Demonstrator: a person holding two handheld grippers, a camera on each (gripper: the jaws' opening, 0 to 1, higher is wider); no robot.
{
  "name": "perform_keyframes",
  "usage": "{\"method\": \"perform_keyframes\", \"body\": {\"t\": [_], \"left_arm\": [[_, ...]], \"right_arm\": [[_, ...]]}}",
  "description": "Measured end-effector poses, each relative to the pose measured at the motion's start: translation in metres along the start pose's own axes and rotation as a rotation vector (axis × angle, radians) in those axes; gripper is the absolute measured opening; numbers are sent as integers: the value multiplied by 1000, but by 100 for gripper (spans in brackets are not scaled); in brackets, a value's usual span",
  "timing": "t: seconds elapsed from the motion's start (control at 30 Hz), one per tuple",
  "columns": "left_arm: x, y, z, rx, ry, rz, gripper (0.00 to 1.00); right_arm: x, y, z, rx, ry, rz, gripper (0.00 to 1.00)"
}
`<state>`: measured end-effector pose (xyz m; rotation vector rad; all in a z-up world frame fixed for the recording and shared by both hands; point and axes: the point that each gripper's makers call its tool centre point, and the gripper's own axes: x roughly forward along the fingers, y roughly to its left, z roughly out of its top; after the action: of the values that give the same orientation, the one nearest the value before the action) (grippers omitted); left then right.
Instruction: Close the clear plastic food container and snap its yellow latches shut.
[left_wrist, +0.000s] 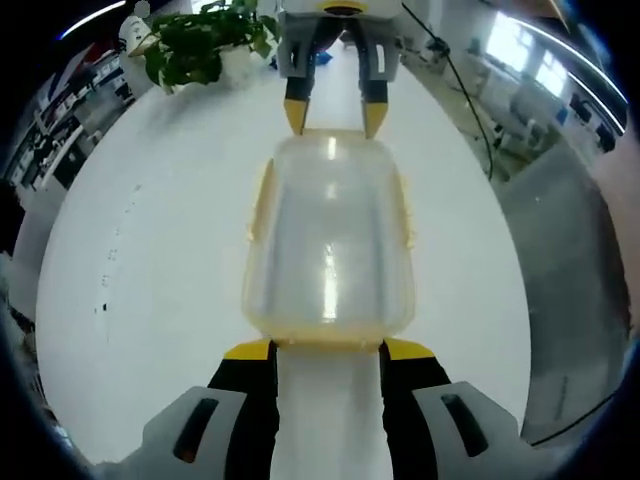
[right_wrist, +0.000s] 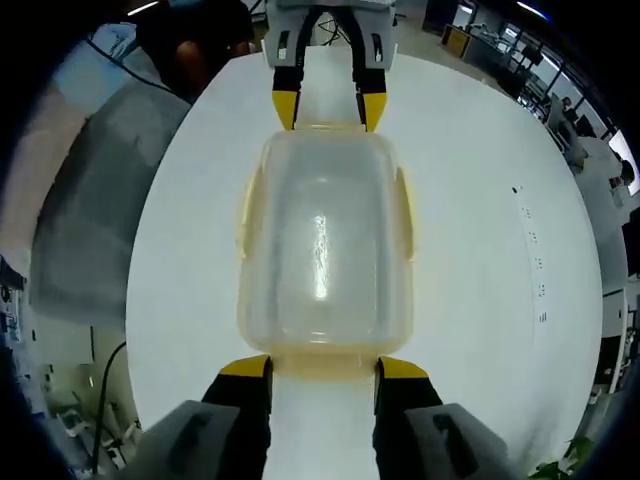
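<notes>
Left gripper view: left claw (left_wrist: 328, 349) set wide at container (left_wrist: 329, 240) near end, lid on, centred on white counter (left_wrist: 150, 280); right claw (left_wrist: 335, 112) wide at far end. Risked sliding it off line if pressed unevenly, latches (left_wrist: 262, 200) left unsnapped. Potted plant (left_wrist: 200, 40) behind; open office beyond
</notes>
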<state>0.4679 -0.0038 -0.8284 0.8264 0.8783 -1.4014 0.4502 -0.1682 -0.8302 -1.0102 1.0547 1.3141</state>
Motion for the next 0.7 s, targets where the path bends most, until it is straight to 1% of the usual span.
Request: {"method": "perform_keyframes", "body": {"t": [0.13,0.27,0.33,0.47,0.7], "left_arm": [[0,1,-3,-25,-2,1,38],[-1,2,-3,-43,-19,12,38],[-1,1,-4,-50,-16,10,38],[-3,2,-5,-47,-14,14,39],[-11,2,-4,-85,-36,17,40]], "right_arm": [[0,0,-1,7,-3,-5,38],[0,1,-2,11,-4,-13,38],[-1,0,-3,15,-4,-16,38],[-4,-2,-4,29,-12,-28,38],[-9,-1,-9,59,-19,-38,38]]}}
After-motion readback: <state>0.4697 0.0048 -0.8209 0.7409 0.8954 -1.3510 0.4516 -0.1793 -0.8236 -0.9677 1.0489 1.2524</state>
